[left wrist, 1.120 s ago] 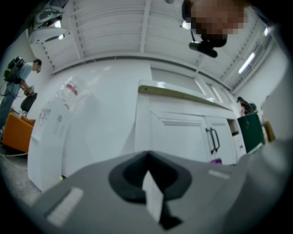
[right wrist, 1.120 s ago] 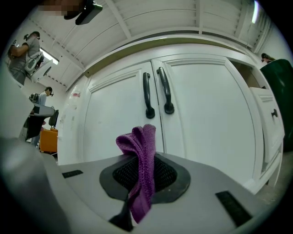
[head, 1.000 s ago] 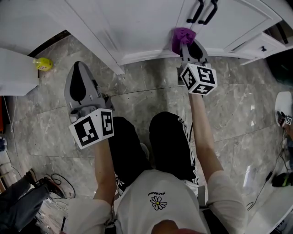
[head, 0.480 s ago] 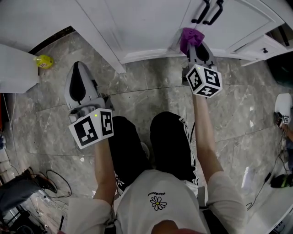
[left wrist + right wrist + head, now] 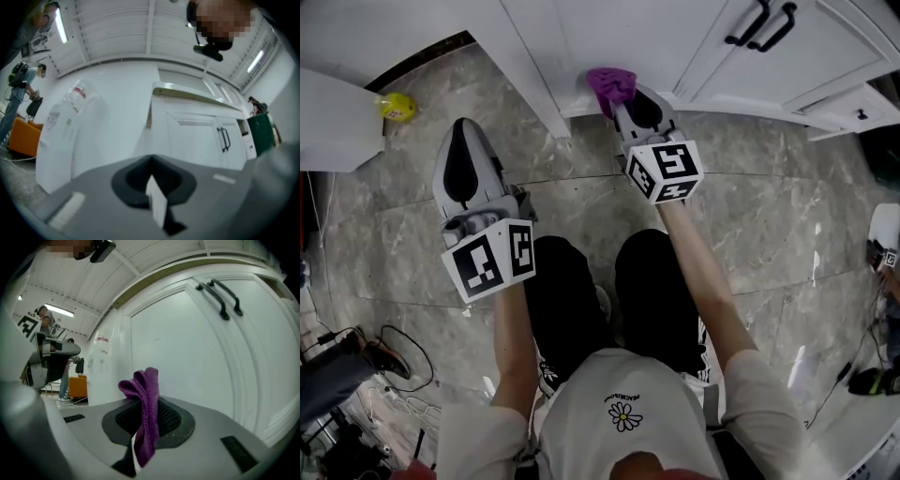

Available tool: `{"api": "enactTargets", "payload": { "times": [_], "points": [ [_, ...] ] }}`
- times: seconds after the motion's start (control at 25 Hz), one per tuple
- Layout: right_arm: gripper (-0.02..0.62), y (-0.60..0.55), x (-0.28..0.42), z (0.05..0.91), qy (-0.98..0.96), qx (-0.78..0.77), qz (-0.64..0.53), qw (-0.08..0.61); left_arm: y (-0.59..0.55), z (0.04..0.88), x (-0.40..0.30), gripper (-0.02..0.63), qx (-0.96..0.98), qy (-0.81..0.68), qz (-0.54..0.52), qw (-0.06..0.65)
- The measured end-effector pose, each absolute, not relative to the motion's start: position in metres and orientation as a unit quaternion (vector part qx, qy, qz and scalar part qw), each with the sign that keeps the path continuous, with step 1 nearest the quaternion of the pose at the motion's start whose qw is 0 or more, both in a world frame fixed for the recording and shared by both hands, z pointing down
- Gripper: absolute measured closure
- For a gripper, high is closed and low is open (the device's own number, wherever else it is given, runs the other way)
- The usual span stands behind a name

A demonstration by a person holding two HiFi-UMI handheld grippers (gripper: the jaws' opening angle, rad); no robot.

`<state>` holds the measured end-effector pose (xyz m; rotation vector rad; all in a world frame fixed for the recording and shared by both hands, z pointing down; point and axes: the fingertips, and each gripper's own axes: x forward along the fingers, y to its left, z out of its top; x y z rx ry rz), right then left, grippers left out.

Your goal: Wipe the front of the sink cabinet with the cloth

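My right gripper is shut on a purple cloth, whose bunched end presses against the bottom of the white sink cabinet door. In the right gripper view the cloth sticks up from between the closed jaws in front of the white door panel, with two black handles higher up. My left gripper hangs over the marble floor to the left, shut and holding nothing. In the left gripper view the cabinet stands some way off.
A yellow object lies on the floor by the cabinet's left corner. A white appliance edge is at the far left. Cables and a shoe lie at the lower left. My legs are below the grippers.
My right gripper has slid left along the cabinet's bottom edge with the cloth, from below the black handles to nearer the cabinet's left corner. The left gripper has stayed put.
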<state>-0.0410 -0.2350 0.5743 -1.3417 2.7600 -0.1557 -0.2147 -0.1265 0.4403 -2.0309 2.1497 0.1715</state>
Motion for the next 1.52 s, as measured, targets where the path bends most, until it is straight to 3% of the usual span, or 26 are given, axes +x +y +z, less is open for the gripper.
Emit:
{"api": "enactTargets", "payload": {
  "times": [0.24,0.68,0.88,1.52],
  "points": [
    [0.541,-0.229,-0.108,0.605,0.926,-0.372,-0.054,0.027,-0.122,0.452,-0.23,0.601,-0.675,0.731,0.042,0.088],
    [0.541,-0.236,-0.131,0.612,0.925,-0.368,-0.07,0.054,-0.12,0.456,-0.231,0.6,-0.676,0.731,0.026,0.091],
    [0.543,-0.242,-0.103,0.613,0.914,-0.393,-0.078,0.063,-0.121,0.452,-0.225,0.601,-0.678,0.729,0.026,0.097],
    [0.541,-0.272,0.078,0.607,0.846,-0.527,-0.057,0.05,-0.14,0.445,-0.181,0.601,-0.703,0.704,0.034,0.096]
  ]
}}
